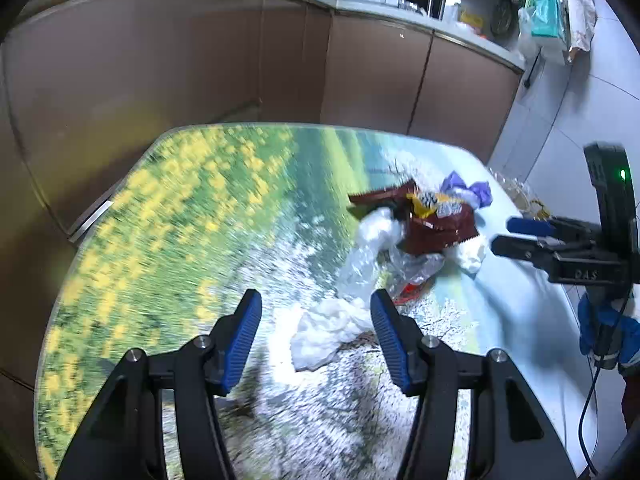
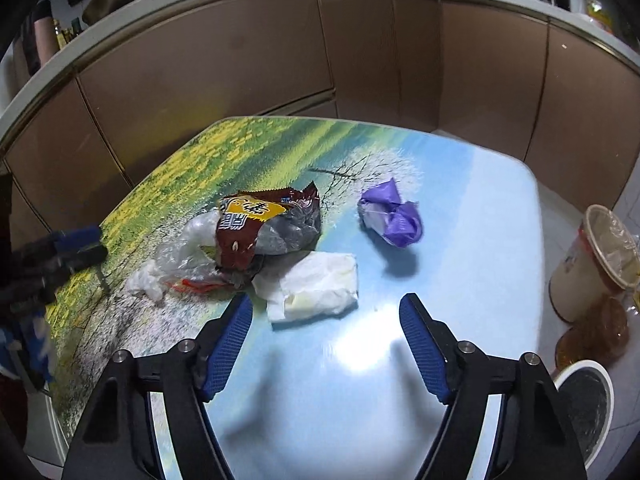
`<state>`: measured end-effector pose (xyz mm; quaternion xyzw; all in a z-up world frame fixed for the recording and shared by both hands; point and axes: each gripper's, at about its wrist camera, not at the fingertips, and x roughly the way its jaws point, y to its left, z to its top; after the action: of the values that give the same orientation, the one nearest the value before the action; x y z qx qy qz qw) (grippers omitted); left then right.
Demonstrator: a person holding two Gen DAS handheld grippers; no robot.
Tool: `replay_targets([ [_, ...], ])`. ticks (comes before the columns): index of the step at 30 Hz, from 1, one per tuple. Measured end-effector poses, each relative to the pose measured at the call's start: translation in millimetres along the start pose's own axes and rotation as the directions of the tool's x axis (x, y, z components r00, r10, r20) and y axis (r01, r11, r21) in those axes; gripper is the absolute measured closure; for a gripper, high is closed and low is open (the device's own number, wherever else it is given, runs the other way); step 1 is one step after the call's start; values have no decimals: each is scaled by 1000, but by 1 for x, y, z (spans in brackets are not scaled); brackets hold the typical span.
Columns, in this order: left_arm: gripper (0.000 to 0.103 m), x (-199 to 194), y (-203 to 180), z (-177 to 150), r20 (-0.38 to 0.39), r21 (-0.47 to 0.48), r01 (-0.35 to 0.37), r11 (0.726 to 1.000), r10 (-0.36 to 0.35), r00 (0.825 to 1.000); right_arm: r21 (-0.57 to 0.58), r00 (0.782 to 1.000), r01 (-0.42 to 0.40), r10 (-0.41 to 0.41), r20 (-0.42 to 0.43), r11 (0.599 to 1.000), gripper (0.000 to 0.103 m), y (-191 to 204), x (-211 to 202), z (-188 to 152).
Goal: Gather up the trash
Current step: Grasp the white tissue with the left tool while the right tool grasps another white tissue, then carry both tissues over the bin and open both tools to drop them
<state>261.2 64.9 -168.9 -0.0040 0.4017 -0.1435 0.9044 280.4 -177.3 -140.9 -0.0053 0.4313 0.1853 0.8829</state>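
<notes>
Trash lies in a loose pile on the landscape-printed table (image 1: pixel 160 220): a red-brown snack wrapper (image 2: pixel 248 228), clear crumpled plastic (image 2: pixel 180 256), a purple wrapper (image 2: pixel 394 216) and two white tissues. My left gripper (image 1: pixel 316 296) is open, low over the table, with a crumpled white tissue (image 1: pixel 324 332) lying between its fingers, untouched by the pads. My right gripper (image 2: pixel 326 300) is open too, and the folded white tissue (image 2: pixel 316 284) lies just ahead of its fingertips. Each gripper appears in the other's view: the right gripper (image 1: pixel 502 236) by the pile, the left gripper (image 2: pixel 88 244) blurred at the left.
Brown kitchen cabinets (image 2: pixel 280 60) curve round behind the table. Off the table's right edge stand a plastic-lined paper tub (image 2: pixel 592 264), amber glassware (image 2: pixel 592 336) and a white-rimmed bin (image 2: pixel 588 408). A gloved hand (image 1: pixel 604 332) holds the right gripper.
</notes>
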Motion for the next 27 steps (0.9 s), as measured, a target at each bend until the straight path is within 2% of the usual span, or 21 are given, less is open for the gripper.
replay_targets([
  [5,49,29,-4,-1,-80,2,25,1000,-25,996,-34,999,-7,5,-52,999,35,5,29,11],
  [8,50,32,-7,-9,-101,18,25,1000,-23,995,-82,997,14,-20,-70,997,48,12,39,8],
  [10,56,32,-10,-11,-93,33,19,999,-16,996,-111,997,35,-43,-70,993,55,17,39,5],
  [12,70,33,-13,-12,-97,28,34,999,-32,995,-111,997,32,-40,-70,993,70,17,36,2],
  [15,76,31,-17,-15,-96,21,35,999,-33,995,-101,997,19,-26,-70,995,86,15,26,-9],
  [21,83,12,-18,-22,-85,-29,33,999,-35,996,-65,999,3,-6,-46,998,90,13,-9,-44],
  [27,84,-22,-36,-22,-29,-38,51,998,-52,998,4,999,-14,14,44,1000,91,-6,-67,-67],
])
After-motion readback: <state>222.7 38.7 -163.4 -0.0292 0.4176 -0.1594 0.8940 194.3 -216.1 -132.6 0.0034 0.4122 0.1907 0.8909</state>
